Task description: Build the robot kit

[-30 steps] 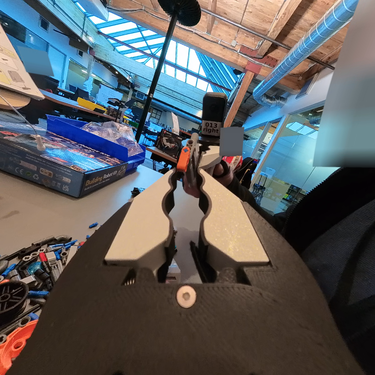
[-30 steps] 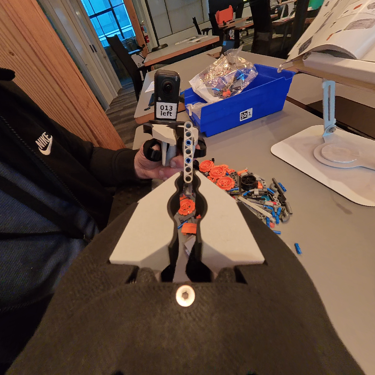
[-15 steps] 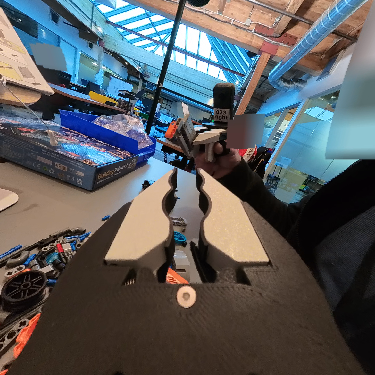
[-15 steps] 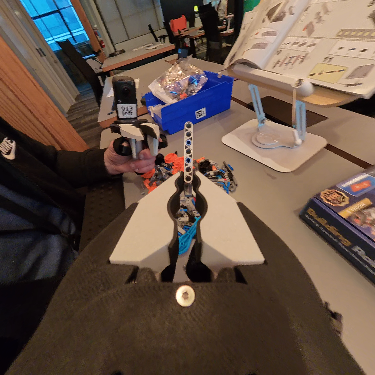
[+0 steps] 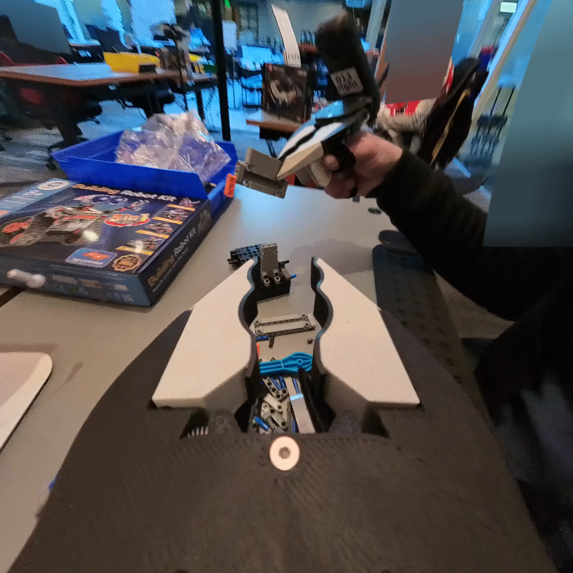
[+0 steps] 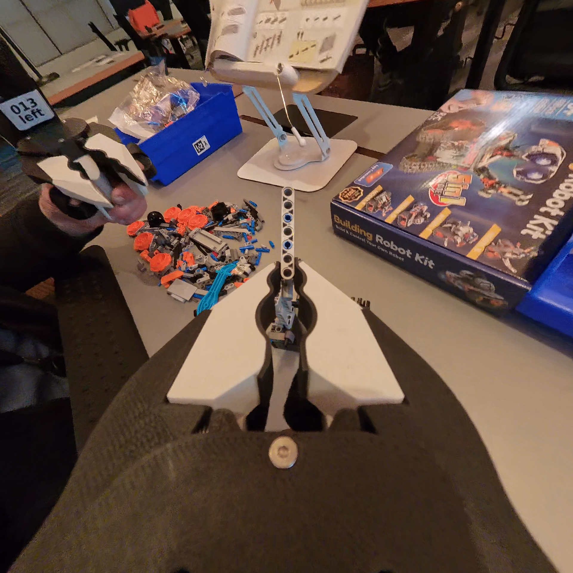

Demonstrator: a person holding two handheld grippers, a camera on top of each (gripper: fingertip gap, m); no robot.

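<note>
My right gripper (image 6: 286,268) is shut on a grey beam assembly (image 6: 287,229) whose holed beam sticks out forward above the table. In the left wrist view the right gripper (image 5: 280,175) holds that assembly (image 5: 260,176), with an orange piece (image 5: 230,185) at its far end, in the air above the table. My left gripper (image 5: 283,266) is open and empty, tilted down over the table. A small grey and black sub-assembly (image 5: 273,274) stands on the table between its fingertips. A grey frame piece (image 5: 283,322) and a blue part (image 5: 285,361) lie nearer. The left gripper (image 6: 93,173) hovers left of the parts pile.
A pile of orange, grey and blue parts (image 6: 198,242) lies on the grey table (image 6: 387,325). A blue bin (image 6: 186,139) with plastic bags stands at the back. A booklet stand (image 6: 297,155) is behind the pile. A dark blue kit box (image 6: 465,198) lies to the right. One gripper's finger ends stand about 20 centimetres off the other's.
My left gripper let go of the assembly, opened wider and tilted down toward the table. My right gripper swung right, carrying the assembly away from the left gripper.
</note>
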